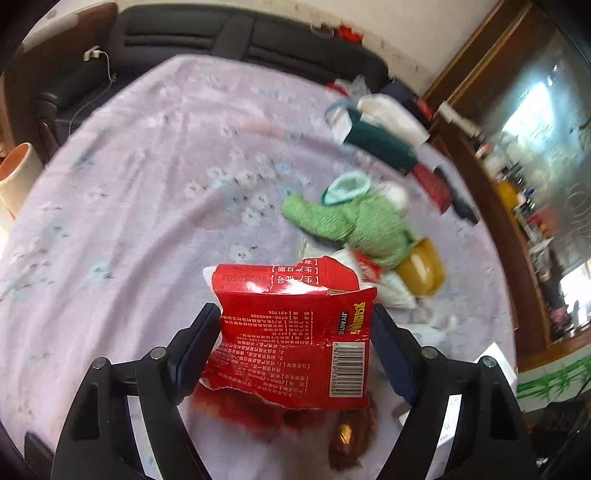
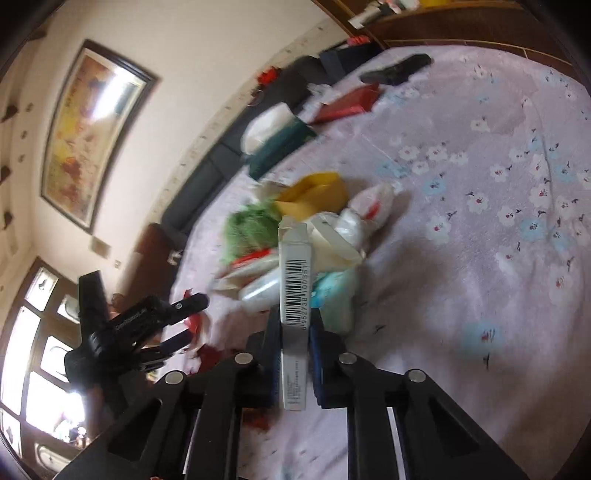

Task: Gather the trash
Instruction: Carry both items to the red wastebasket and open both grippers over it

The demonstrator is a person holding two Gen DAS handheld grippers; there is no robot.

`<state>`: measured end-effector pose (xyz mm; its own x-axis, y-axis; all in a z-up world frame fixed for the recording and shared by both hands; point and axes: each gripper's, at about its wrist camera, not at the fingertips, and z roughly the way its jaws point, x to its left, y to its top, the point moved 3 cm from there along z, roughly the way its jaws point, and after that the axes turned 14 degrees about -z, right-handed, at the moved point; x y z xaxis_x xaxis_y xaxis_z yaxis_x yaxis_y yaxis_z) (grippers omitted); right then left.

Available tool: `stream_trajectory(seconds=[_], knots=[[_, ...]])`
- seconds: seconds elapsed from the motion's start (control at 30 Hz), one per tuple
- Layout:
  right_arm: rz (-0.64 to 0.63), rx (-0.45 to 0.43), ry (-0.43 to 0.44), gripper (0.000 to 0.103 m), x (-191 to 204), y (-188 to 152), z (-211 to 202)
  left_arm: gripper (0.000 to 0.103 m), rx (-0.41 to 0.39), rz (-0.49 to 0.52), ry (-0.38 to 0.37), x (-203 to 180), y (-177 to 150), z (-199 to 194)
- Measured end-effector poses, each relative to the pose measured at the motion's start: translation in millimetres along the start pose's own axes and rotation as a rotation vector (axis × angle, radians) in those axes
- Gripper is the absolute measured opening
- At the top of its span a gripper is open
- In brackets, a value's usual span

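Note:
A torn red carton [image 1: 295, 332] with a barcode sits upright between the pads of my left gripper [image 1: 295, 310], which is shut on it, clear of the lilac floral cloth [image 1: 147, 184]. Below it lie blurred red scraps [image 1: 236, 406] and a brown wrapper [image 1: 351, 439]. My right gripper [image 2: 295, 312] is shut on a slim white box [image 2: 293, 280] with a barcode, held on edge. Just beyond it lies a trash pile: white plastic bags [image 2: 369, 206], a pale blue piece [image 2: 336, 291], a green knitted thing [image 2: 251, 229] and a yellow container [image 2: 314, 192]. The left gripper [image 2: 190, 319] shows at the left of the right wrist view.
A dark green box [image 1: 380, 144], a red box [image 1: 432, 184] and a black object [image 1: 458, 199] lie at the far right of the cloth. A cup [image 1: 18, 173] stands off the left edge. A black sofa [image 1: 221, 33] runs behind, and a wooden cabinet [image 1: 517, 206] is on the right.

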<state>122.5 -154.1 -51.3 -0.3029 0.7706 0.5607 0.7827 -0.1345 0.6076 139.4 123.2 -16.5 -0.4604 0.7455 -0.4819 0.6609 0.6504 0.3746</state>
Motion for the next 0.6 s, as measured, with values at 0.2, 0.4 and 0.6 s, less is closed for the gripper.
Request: stream_trajectory(seconds=[0.2,0.4,0.6], knots=[[-0.075,-0.109,0.006,0.014,29,-4,-66,0.08,-0.102,0.088,-0.123,-25,-29,-78],[-0.139,-0.225,-0.032,0.014,43,-13,-153,0.08,-0.131,0.193,-0.238,-68,-84,-127],[-0.157,-0.32,-0.122,0.014,40,-28,-226,0.08,-0.101,0.296,-0.37,-114,-138,-162]])
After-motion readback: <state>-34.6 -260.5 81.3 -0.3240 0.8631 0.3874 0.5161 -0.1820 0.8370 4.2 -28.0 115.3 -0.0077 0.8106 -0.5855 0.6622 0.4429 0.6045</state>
